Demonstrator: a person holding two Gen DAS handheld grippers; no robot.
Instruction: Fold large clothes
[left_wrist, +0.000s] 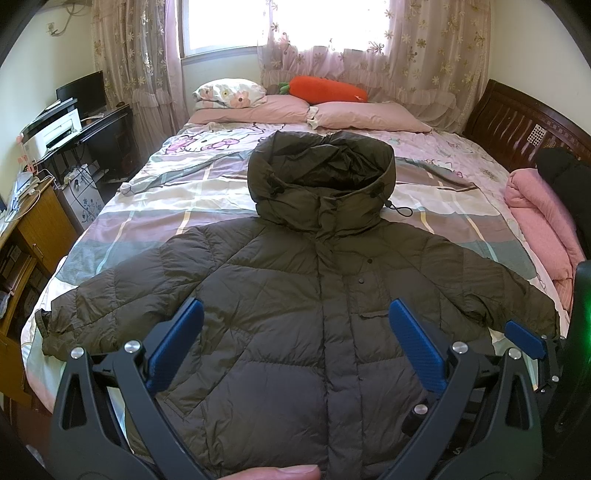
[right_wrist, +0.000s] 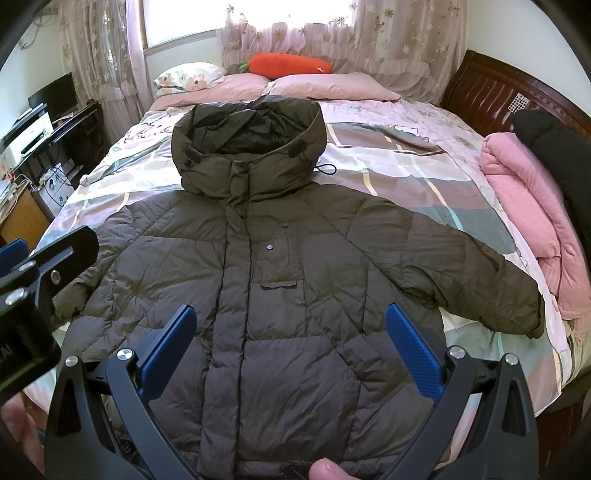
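Left wrist view: jacket (left_wrist: 295, 295) lies flat, mid-bed (left_wrist: 461, 221), hood toward the pillows. My left tool (left_wrist: 295, 332) and right tool (right_wrist: 291, 336) are wide open, empty. Puffy, slippery; I would pinch a cuff.

The hem of the olive puffer jacket (left_wrist: 295, 295) runs off the bottom edge in the left wrist view, behind a blurred fingertip (left_wrist: 273, 472). The left claw (left_wrist: 295, 328) covers parts of the jacket's lower front. In the right wrist view, the jacket's left cuff is hidden behind the other claw's body. A dark garment (right_wrist: 561, 162) is cut off at the right edge.
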